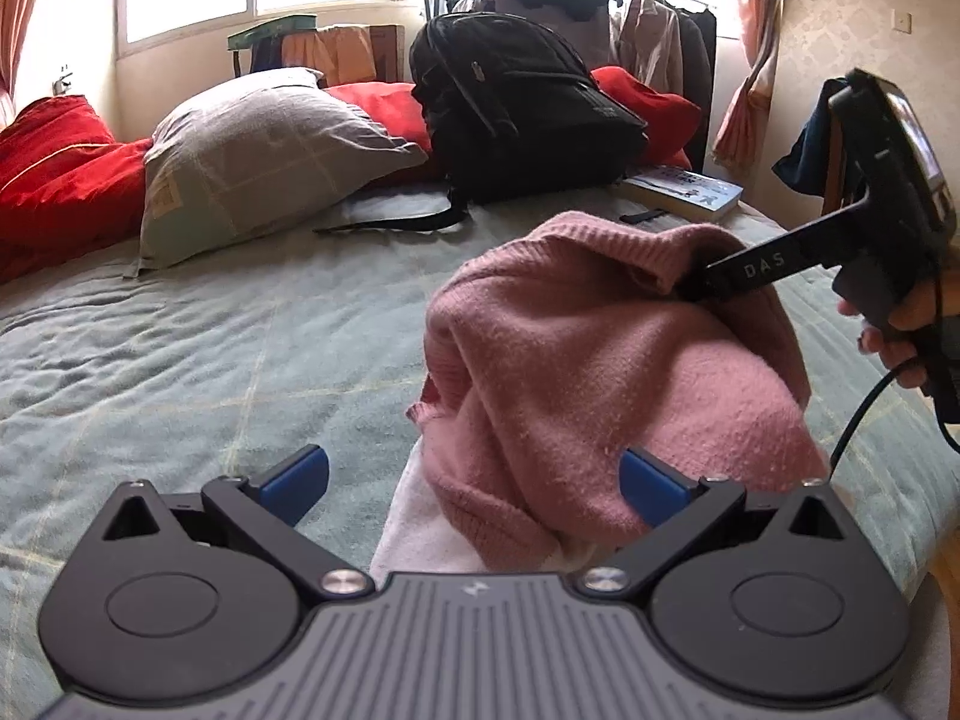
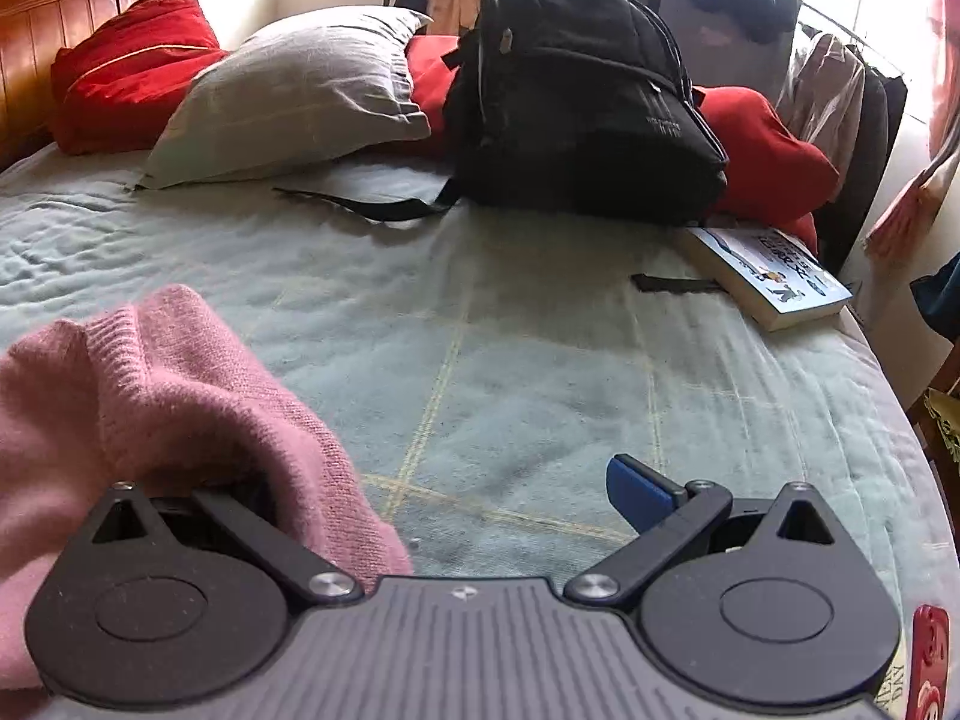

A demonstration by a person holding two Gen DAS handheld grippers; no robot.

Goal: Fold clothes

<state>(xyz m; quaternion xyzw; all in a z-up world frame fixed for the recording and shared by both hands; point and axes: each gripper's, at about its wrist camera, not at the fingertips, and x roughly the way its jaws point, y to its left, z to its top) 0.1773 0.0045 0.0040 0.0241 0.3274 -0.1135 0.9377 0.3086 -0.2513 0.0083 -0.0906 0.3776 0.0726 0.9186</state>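
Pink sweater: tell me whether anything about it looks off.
The pink sweater sits bunched in a lumpy heap on the bed, not flat. One fold drapes over the right gripper's left finger; the jaws stand open. The left gripper is open too.

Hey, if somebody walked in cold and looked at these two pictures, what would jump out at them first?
The pink sweater, bunched in a heap on the near part of the bed, with the right gripper poking into its ribbed edge. Behind it, a black backpack stands at the far side among red cushions, a book lying flat to its right.
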